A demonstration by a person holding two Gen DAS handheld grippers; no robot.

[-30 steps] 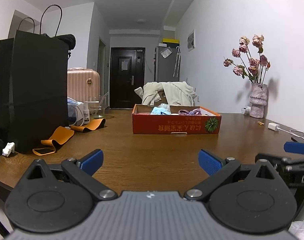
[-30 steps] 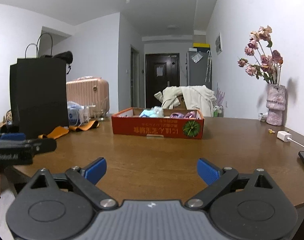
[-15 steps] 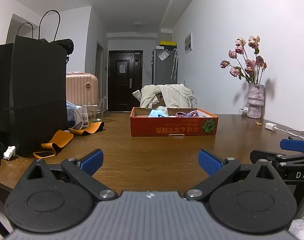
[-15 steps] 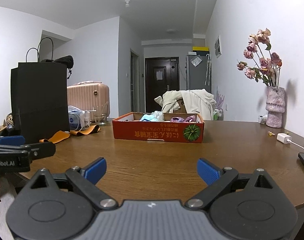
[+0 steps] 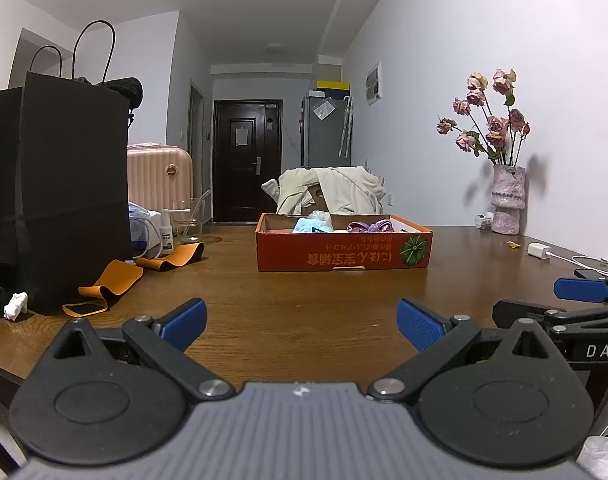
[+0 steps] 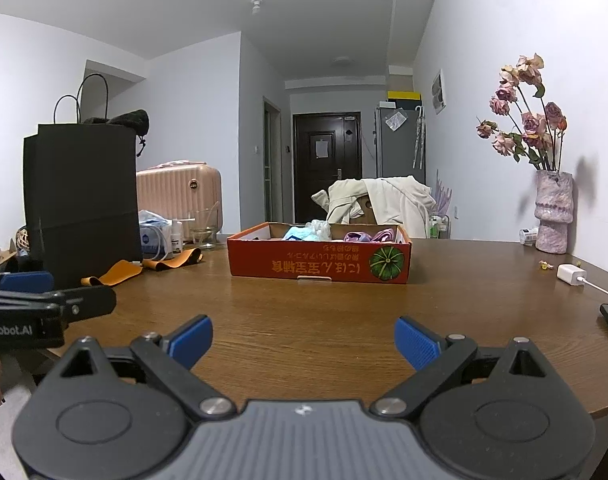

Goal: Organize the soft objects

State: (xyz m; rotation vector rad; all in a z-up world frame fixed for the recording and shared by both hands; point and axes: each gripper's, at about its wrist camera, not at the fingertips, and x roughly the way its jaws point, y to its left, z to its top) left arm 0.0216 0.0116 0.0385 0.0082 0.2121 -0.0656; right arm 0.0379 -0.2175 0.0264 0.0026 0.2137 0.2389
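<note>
Left wrist view: left gripper (image 5: pixel 301 322) and right gripper (image 6: pixel 304 338) both spread, empty. Reach left for the orange band (image 5: pixel 111 283), pinch its raised fold, carry to far box (image 5: pixel 344 254).

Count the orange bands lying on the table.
2: one orange band beside the black paper bag, the other farther back near the spray bottle. The bag could hide more.

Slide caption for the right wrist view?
Open right gripper faces an orange cardboard box of soft items on a wooden table.
</note>
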